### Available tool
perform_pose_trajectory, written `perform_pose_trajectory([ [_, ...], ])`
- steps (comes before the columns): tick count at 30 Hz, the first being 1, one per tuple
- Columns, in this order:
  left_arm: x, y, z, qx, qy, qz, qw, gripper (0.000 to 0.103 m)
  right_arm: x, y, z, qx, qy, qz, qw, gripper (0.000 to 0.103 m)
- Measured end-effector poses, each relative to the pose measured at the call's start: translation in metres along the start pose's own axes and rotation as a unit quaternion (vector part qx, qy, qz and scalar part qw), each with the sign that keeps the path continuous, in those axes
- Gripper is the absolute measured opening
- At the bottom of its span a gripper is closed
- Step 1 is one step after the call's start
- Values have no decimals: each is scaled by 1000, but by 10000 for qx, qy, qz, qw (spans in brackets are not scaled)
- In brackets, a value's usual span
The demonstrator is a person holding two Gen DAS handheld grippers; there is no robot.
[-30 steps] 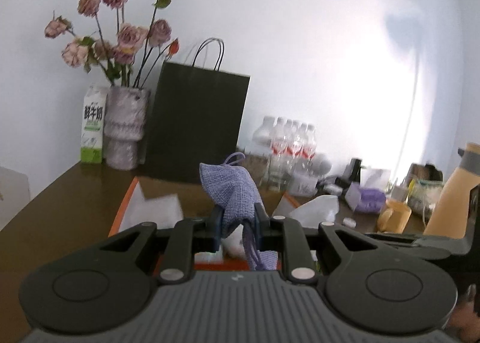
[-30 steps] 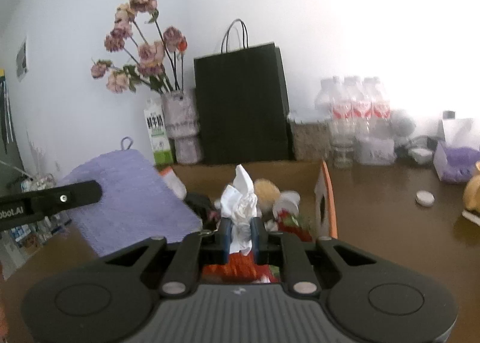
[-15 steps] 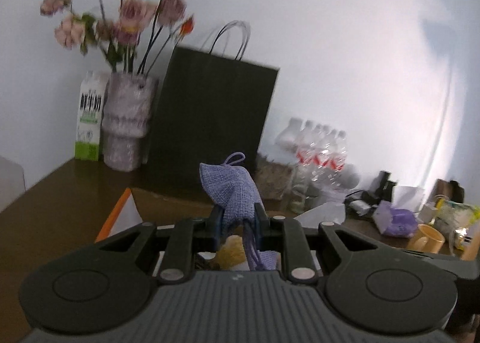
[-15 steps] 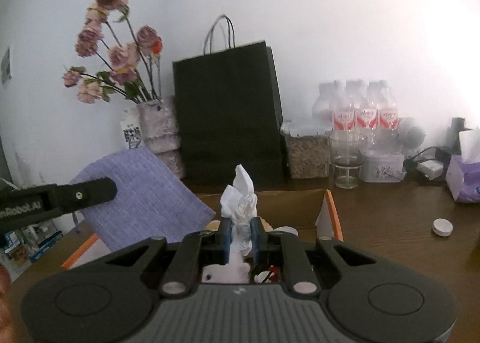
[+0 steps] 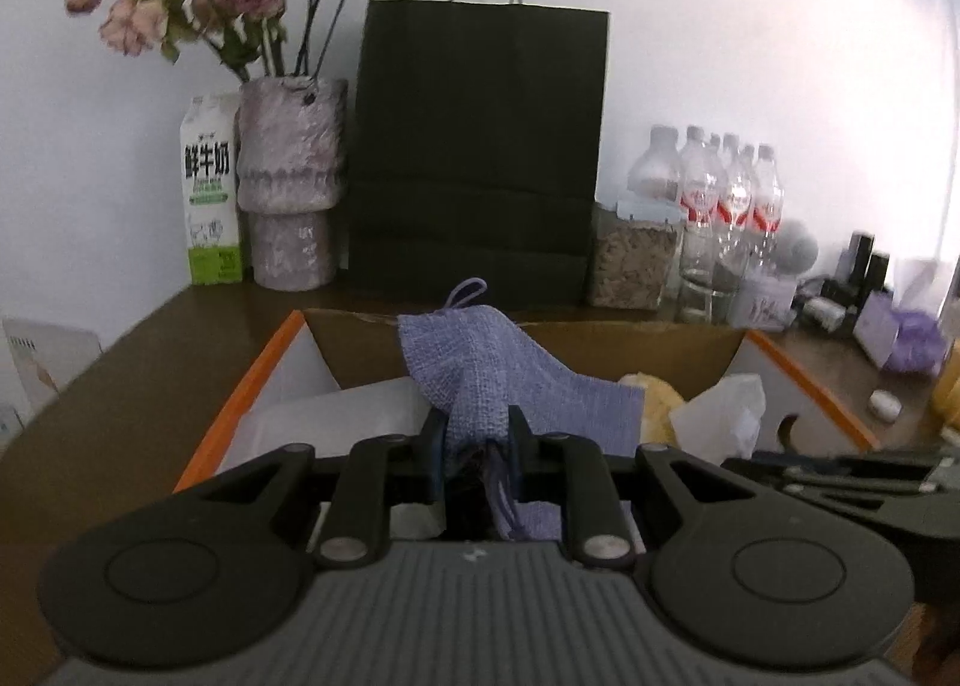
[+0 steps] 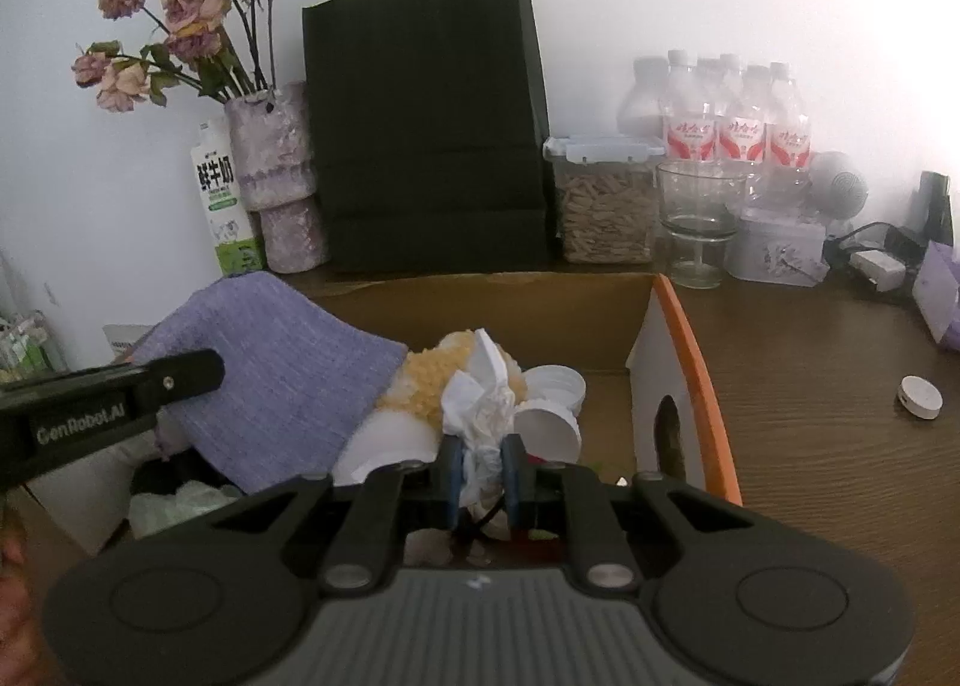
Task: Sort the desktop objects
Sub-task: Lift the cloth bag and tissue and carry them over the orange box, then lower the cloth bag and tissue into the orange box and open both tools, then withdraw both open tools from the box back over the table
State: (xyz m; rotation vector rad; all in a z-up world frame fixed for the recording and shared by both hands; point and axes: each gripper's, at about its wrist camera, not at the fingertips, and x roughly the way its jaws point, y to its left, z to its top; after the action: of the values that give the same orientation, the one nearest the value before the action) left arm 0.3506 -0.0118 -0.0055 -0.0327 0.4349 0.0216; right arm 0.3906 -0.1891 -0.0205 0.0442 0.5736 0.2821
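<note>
My left gripper is shut on a purple woven cloth and holds it over the open cardboard box with orange-edged flaps. The same cloth shows at the left of the right wrist view, with the left gripper's arm in front of it. My right gripper is shut on a crumpled white tissue, also over the box. Inside the box lie a yellow fuzzy thing, white paper cups and other white paper.
At the back stand a black paper bag, a vase of dried roses, a milk carton, a grain jar, a glass cup and water bottles. A white cap lies on the brown table at right.
Both grippers have moved forward and down towards the box, still gripping cloth and tissue. The box's inside now shows much closer.
</note>
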Motion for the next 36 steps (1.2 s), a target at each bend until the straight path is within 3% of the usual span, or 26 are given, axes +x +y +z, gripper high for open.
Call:
perform_pose_trajectory([
  [5,1,-12,-5,353,-103,127,9992,21,-1,5,-5,-245,-47,-157,9996,15],
  [9,-1,-18,-10,523,-181,182,9983,39,-6,4,-4,-264,-99,-199,9994,23],
  [10,-2,-19,-10,541,-192,163,9982,45,-7,4,-4,-262,-113,-219,9994,28],
  [12,-5,-21,-10,524,-190,63,9984,54,-12,4,-4,-257,-168,-252,9992,60],
  [14,-11,-23,-10,502,-265,46,9984,60,-18,2,-3,-221,-265,-279,9990,79],
  [17,-21,-23,-7,486,-493,84,9976,69,-32,-1,1,-176,-467,-336,9982,85],
  [19,-25,-22,-5,395,-582,349,9969,96,-40,-4,3,-147,-579,-389,9975,89],
  [21,-27,-19,-4,343,-682,448,9961,103,-44,-7,4,-107,-635,-389,9972,96],
  [24,-27,-15,-2,216,-639,381,9970,103,-47,-8,5,-56,-677,-337,9971,103],
  [36,-33,-13,-6,169,-713,504,9960,103,-50,-8,2,-54,-701,-358,9969,103],
])
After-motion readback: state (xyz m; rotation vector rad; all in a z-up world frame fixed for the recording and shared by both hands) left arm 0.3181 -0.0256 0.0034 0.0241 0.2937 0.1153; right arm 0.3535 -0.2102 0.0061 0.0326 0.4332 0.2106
